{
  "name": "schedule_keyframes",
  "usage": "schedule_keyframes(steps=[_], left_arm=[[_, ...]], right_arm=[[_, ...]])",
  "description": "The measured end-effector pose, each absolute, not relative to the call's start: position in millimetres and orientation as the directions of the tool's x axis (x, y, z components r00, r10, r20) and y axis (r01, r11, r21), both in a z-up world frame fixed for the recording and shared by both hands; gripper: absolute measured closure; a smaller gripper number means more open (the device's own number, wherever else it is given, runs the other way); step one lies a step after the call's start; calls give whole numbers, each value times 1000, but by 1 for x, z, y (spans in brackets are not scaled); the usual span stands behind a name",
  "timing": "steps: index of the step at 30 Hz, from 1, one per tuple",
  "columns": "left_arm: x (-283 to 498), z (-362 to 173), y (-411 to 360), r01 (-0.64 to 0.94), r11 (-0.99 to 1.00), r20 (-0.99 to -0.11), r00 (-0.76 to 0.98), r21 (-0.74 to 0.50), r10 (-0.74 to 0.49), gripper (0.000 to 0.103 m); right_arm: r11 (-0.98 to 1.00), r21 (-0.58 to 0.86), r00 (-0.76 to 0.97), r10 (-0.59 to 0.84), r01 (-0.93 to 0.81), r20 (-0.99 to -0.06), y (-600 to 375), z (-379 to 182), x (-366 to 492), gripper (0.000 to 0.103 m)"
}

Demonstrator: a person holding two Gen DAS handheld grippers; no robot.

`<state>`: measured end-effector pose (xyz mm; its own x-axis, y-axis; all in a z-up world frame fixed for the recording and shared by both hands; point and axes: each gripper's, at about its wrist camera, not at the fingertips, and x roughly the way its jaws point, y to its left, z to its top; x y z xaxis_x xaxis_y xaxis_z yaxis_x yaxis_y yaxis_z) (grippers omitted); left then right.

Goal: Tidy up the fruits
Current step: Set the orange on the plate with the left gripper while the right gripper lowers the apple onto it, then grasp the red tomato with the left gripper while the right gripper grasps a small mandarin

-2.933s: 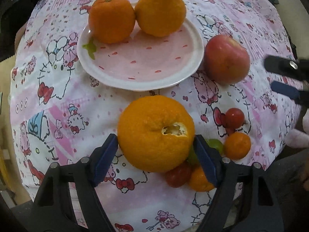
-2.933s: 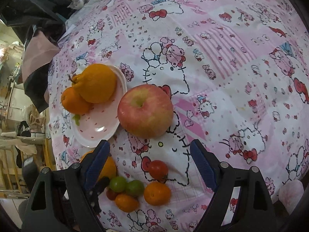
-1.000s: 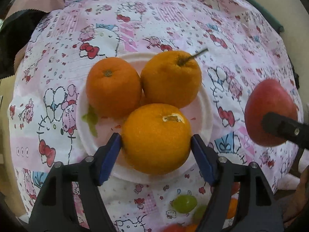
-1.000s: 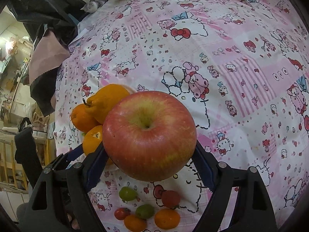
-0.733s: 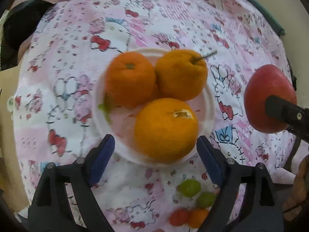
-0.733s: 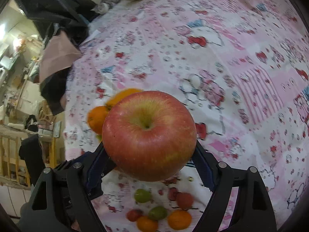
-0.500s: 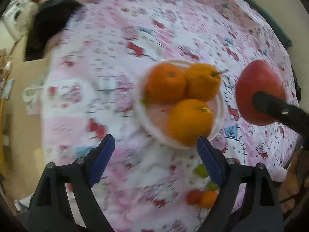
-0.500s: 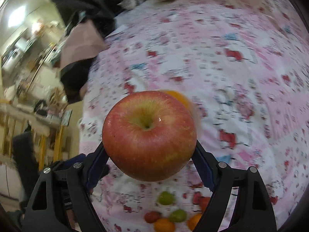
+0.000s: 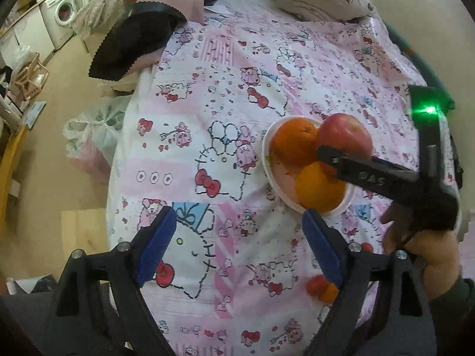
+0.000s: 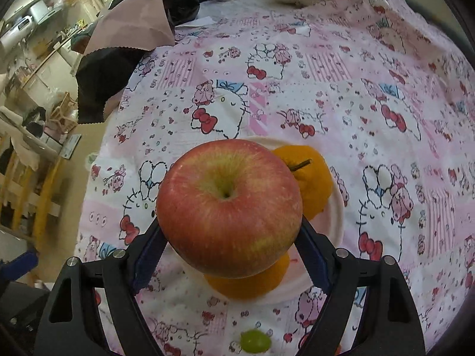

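right gripper [image 10: 230, 237]: clamped on a large round apple [image 10: 228, 207], smooth waxy skin streaked red over yellow-green, stem dimple facing the camera. blue ribbed pads [image 10: 148, 249] pressed against both flanks of the fruit, black rigid plastic arms behind. held above a round pale pink plate [image 10: 337, 207], glossy, shallow rim.

on the plate: pebbly-skinned orange citrus with a neck and short woody stem [image 10: 314, 178], partly behind the apple; second orange citrus [image 10: 246, 284] showing under the apple's lower edge. third, rounder and darker orange [image 9: 292, 145], seen only from the left wrist, touching the others.

left gripper [image 9: 237, 246]: jaws just widened, now spread wide with nothing between, only cloth below; off to the left of the plate, well apart from it. blue pads [image 9: 154, 243] with fine ridges.

cloth [image 9: 225, 89]: soft, pink-and-white patchwork print with cartoon cats and red bows, slightly rumpled.

small fruit near the cloth's front edge: smooth oval green grape [image 10: 255, 341]; red tomato-like ball and small orange one [image 9: 320, 289], blurred, touching each other.

hand [image 9: 427, 255] gripping the right tool's handle, dark sleeve at the wrist.
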<state>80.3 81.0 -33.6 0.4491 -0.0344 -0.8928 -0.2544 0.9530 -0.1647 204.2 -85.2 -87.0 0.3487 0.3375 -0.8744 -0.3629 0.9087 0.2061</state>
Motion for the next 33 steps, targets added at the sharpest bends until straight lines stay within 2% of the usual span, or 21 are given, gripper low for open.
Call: schedule_keyframes(steps=[6, 15, 20, 33], left_arm=[[82, -30, 79, -264, 947, -891, 451, -184, -48, 19], [81, -34, 83, -286, 942, -895, 445, -175, -31, 19], [85, -40, 81, -287, 944, -901, 434, -164, -25, 19], [90, -39, 74, -260, 946, -899, 434, -193, -64, 19]], right_arm=[[906, 136, 434, 318, -400, -843, -78, -95, 196, 17], [897, 247, 368, 384, -366, -847, -89, -101, 200, 13], [894, 257, 375, 395, -367, -839, -96, -95, 194, 10], [904, 295, 381, 402, -309, -833, -150, -50, 163, 10]])
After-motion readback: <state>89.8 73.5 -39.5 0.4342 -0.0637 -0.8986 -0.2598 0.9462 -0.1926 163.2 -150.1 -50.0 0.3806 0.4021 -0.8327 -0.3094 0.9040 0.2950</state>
